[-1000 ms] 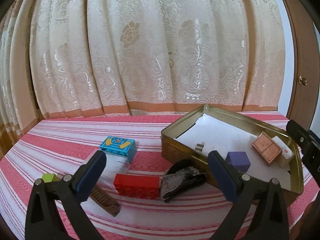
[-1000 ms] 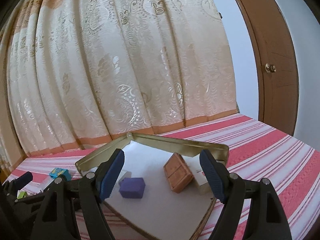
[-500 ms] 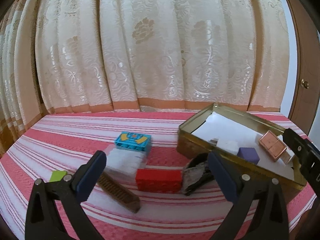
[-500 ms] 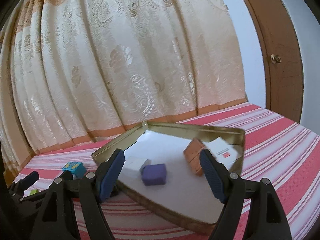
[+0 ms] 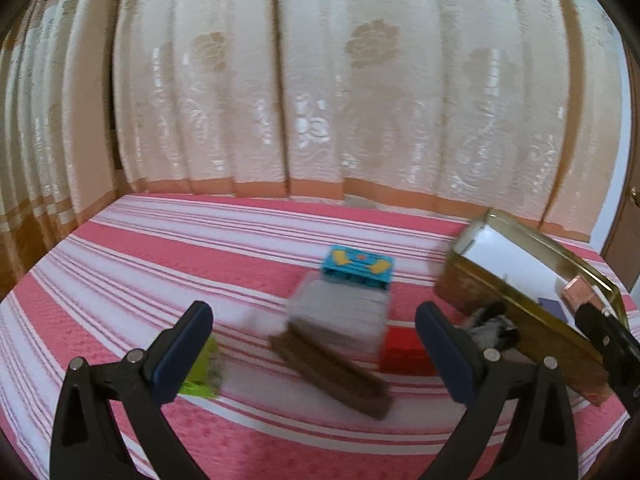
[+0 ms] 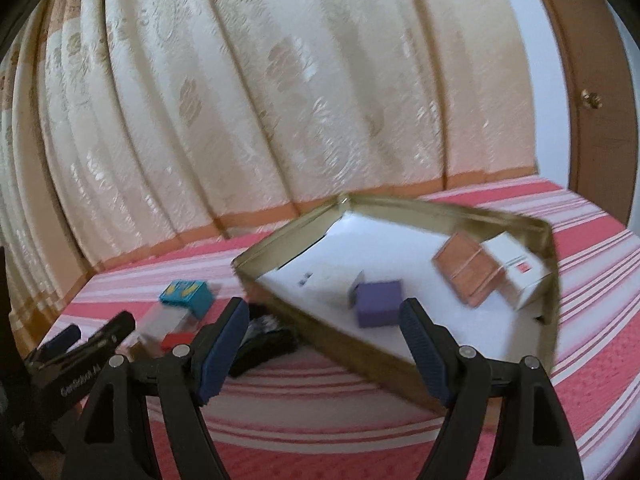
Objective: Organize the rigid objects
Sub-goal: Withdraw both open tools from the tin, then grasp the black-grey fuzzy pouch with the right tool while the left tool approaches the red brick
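- Soft, even daylight glowing through the pale curtain (image 5: 320,80); faint shadows only.
- Motion blur smearing both views, worst on the blocks mid-bedspread (image 5: 120,264).
- Mild glare on the tin's white lining (image 6: 400,264).
- Fisheye bending, dark vignette at every corner.

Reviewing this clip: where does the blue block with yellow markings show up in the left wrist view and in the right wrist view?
Left wrist: blue block sits right of centre on the striped cloth, just behind a blurred grey box.
Right wrist: blue block lies left of centre, left of the tin's corner.
Shared landmark: the gold tin, at the right edge in the left view, central in the right view.
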